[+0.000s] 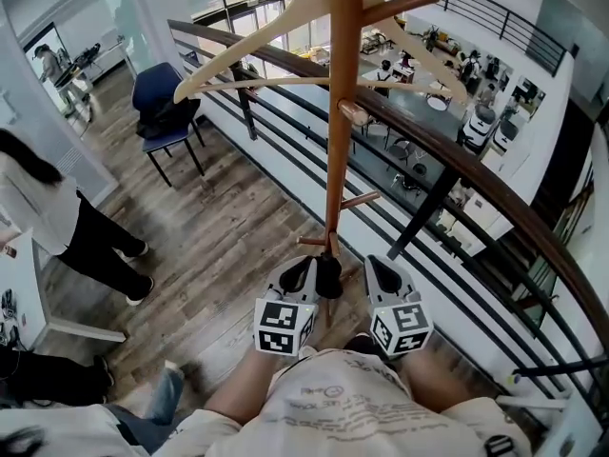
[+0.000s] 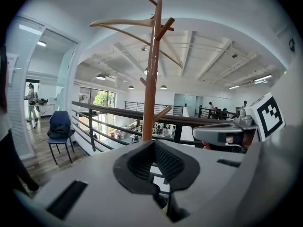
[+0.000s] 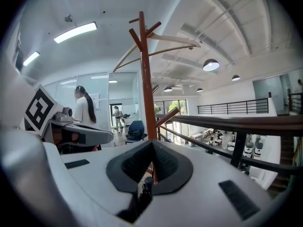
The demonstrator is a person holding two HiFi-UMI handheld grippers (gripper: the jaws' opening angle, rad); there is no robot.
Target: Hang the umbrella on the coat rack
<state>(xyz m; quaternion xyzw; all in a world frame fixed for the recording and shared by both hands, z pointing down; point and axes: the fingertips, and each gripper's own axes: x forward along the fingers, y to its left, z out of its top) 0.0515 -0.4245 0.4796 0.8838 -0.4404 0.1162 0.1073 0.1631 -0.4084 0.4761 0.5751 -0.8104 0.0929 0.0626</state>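
Nearest us, the left gripper (image 2: 152, 144) had its jaws pressed together on nothing, and the right gripper (image 3: 152, 144) was likewise closed and empty. Between the two, close to both, sat the black umbrella (image 1: 329, 276), against the rack (image 1: 340, 131) and just under its lowest visible peg (image 1: 311, 241). We could not tell whether it hung from that peg or merely leaned there. We judged the hanging either just finished or in need of a check. To do it well, we would open one claw, take the umbrella near its top, and seat its strap or handle fully over the peg before letting go, without rocking the rack. Higher up, a wooden hanger (image 1: 285, 17) hung on the rack, and beyond it ran the railing (image 1: 457, 150).
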